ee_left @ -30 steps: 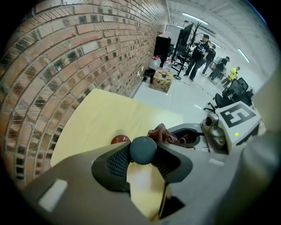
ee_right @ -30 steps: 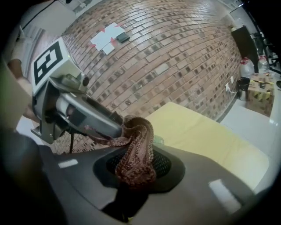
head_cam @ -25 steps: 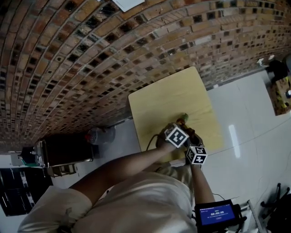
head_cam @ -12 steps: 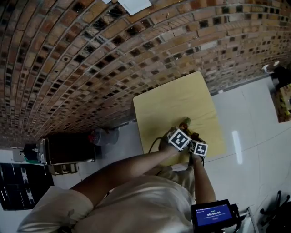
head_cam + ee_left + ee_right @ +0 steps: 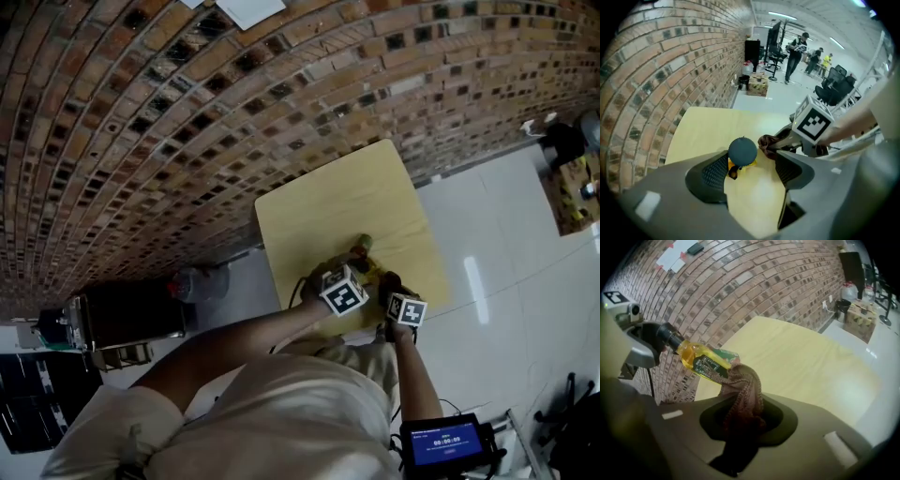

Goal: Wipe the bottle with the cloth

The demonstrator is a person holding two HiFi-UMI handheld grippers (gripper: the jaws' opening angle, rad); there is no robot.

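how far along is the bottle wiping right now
Done: the right hand-held gripper is shut on the cloth, which touches the bottle. In hand: wiping its side; the left hand-held gripper has just been opening its jaws, with the cap between them, unclamped. Left: how much is already wiped I cannot tell; the rest of the bottle probably remains.
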